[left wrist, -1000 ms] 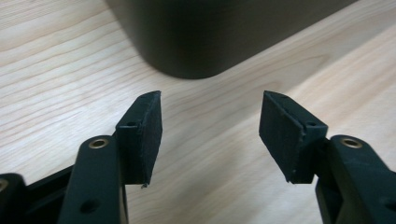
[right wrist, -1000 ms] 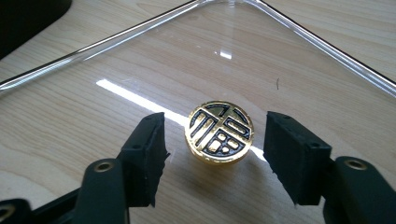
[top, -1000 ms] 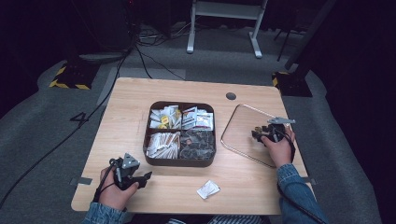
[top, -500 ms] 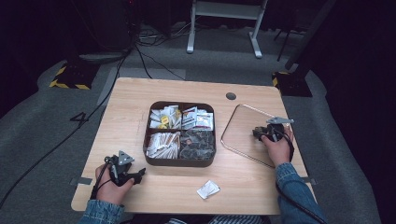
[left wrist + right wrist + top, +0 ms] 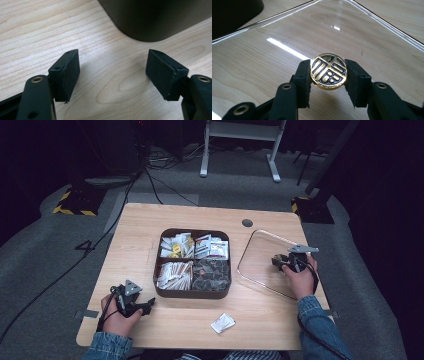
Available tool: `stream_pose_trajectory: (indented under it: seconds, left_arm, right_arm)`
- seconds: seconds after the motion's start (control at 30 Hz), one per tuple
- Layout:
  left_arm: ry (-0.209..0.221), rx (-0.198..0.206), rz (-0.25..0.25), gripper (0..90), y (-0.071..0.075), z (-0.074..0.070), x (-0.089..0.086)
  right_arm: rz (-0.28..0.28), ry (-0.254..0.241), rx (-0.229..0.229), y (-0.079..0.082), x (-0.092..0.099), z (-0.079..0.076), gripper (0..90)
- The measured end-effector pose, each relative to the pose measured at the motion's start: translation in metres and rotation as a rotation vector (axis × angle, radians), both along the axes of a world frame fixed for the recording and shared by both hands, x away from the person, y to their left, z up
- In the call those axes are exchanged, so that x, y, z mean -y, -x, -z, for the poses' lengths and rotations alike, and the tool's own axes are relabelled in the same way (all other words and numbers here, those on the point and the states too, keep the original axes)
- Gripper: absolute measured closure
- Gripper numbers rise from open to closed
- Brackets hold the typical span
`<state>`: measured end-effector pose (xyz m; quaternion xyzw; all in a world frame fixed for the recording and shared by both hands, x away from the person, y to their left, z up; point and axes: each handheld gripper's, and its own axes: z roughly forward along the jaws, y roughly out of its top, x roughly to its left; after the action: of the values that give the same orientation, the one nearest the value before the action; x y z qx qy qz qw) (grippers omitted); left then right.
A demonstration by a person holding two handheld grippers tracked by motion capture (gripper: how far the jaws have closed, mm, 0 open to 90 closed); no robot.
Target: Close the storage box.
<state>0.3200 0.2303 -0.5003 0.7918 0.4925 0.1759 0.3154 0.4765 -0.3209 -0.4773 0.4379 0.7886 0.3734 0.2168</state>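
- One wooden table [image 5: 150, 235] carries everything, with a small dark round cap [image 5: 247, 222] set into it near the far edge, at about one o'clock from the tray.
- Four compartments divide the dark brown tray [image 5: 194, 294] at the table's middle: pale and yellow packets at ten o'clock, white and red packets at two o'clock, pale paper sticks at seven o'clock, dark wrapped pieces at five o'clock.
- At three o'clock from the tray, just beside it, lies a clear square lid [image 5: 260, 255], flat on the wood and turned a little.
- At the lid's three o'clock edge sits the right gripper [image 5: 278, 262], held in the person's right hand [image 5: 301, 280]; its jaws are clamped on a round gold and black knob [image 5: 329, 71], one pad against each side of it. The knob stands on the clear lid, its patterned face up.
- At seven o'clock from the tray, near the table's near edge, the left gripper [image 5: 113, 71] rests in the person's left hand [image 5: 119, 317]. Its jaws have just been opening and stand wide apart over bare wood, nothing between them, with the tray's rounded corner just ahead.
- At five o'clock from the tray, well apart from it, a single white packet [image 5: 223, 323] lies loose on the table.
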Motion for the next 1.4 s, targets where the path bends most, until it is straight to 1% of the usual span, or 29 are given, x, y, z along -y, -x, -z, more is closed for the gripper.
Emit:
stream_pose_trajectory:
  seconds: [0.1, 0.13, 0.37, 0.47, 0.5, 0.53, 0.57, 0.6, 0.73, 0.77, 0.83, 0.9, 0.93, 1.07, 1.1, 1.13, 1.2, 1.23, 1.27, 1.33, 1.37, 1.4]
  left_arm:
    - [0.0, 0.006, 0.003, 26.6, 0.0, 0.001, -0.001]
    - [0.004, 0.013, 0.006, 26.1, -0.001, 0.002, -0.001]
    - [0.017, 0.036, 0.011, 24.0, -0.001, 0.004, -0.003]
    - [0.018, 0.036, 0.011, 23.7, -0.001, 0.004, -0.003]
    - [0.018, 0.036, 0.011, 23.6, -0.001, 0.004, -0.003]
    - [0.018, 0.036, 0.013, 23.4, -0.001, 0.004, -0.003]
    - [0.018, 0.036, 0.013, 22.8, -0.001, 0.004, -0.003]
    - [0.013, 0.032, 0.022, 21.4, -0.001, 0.005, -0.003]
    - [0.015, 0.027, 0.031, 19.0, -0.001, 0.005, -0.003]
    - [0.015, 0.027, 0.031, 18.8, -0.001, 0.005, -0.003]
    - [0.014, 0.029, 0.033, 18.6, -0.001, 0.005, -0.003]
    - [0.013, 0.03, 0.034, 18.6, -0.001, 0.005, -0.003]
    - [0.013, 0.029, 0.034, 18.6, -0.001, 0.005, -0.003]
    - [0.014, 0.029, 0.033, 18.5, -0.001, 0.005, -0.003]
    - [0.014, 0.029, 0.033, 18.5, -0.001, 0.005, -0.003]
    - [0.014, 0.029, 0.033, 18.5, -0.001, 0.005, -0.003]
    - [0.015, 0.029, 0.033, 18.4, -0.001, 0.005, -0.003]
    - [0.015, 0.029, 0.033, 18.4, -0.001, 0.005, -0.003]
    - [0.014, 0.029, 0.033, 18.4, -0.001, 0.005, -0.003]
    - [0.014, 0.029, 0.033, 18.5, -0.001, 0.005, -0.003]
    - [0.014, 0.029, 0.033, 18.4, -0.001, 0.005, -0.003]
    - [0.015, 0.026, 0.038, 18.2, -0.002, 0.005, -0.003]
  right_arm:
    - [-0.005, -0.006, 0.005, 0.001, 0.0, -0.003, 58.8]
    - [-0.011, -0.011, 0.015, 0.003, 0.001, -0.008, 58.7]
    - [-0.037, -0.035, 0.05, 0.01, -0.002, -0.024, 58.7]
    - [-0.055, -0.046, 0.064, 0.014, -0.004, -0.031, 58.8]
    - [-0.055, -0.046, 0.064, 0.014, -0.004, -0.031, 58.8]
    - [-0.066, -0.056, 0.071, 0.016, -0.006, -0.036, 58.8]
    - [-0.066, -0.056, 0.071, 0.016, -0.006, -0.036, 58.8]
    - [-0.08, -0.057, 0.078, 0.018, -0.008, -0.04, 58.7]
    - [-0.115, -0.076, 0.083, 0.022, -0.015, -0.05, 58.7]
    - [-0.115, -0.076, 0.083, 0.022, -0.015, -0.05, 58.7]
    - [-0.145, -0.075, 0.084, 0.024, -0.022, -0.056, 58.8]
    - [-0.153, -0.074, 0.084, 0.025, -0.025, -0.058, 58.7]
    - [-0.174, -0.074, 0.083, 0.026, -0.032, -0.061, 58.7]
    - [-0.203, -0.085, 0.075, 0.027, -0.043, -0.066, 58.7]
    - [-0.203, -0.085, 0.075, 0.027, -0.043, -0.066, 58.7]
    - [-0.217, -0.091, 0.067, 0.027, -0.05, -0.07, 58.8]
    - [-0.227, -0.093, 0.063, 0.026, -0.056, -0.073, 58.7]
    - [-0.227, -0.093, 0.063, 0.026, -0.056, -0.073, 58.7]
    - [-0.241, -0.09, 0.068, 0.025, -0.063, -0.078, 58.8]
    - [-0.256, -0.094, 0.07, 0.025, -0.07, -0.082, 58.7]
    - [-0.256, -0.094, 0.07, 0.025, -0.07, -0.082, 58.7]
    - [-0.269, -0.095, 0.066, 0.023, -0.079, -0.087, 58.7]
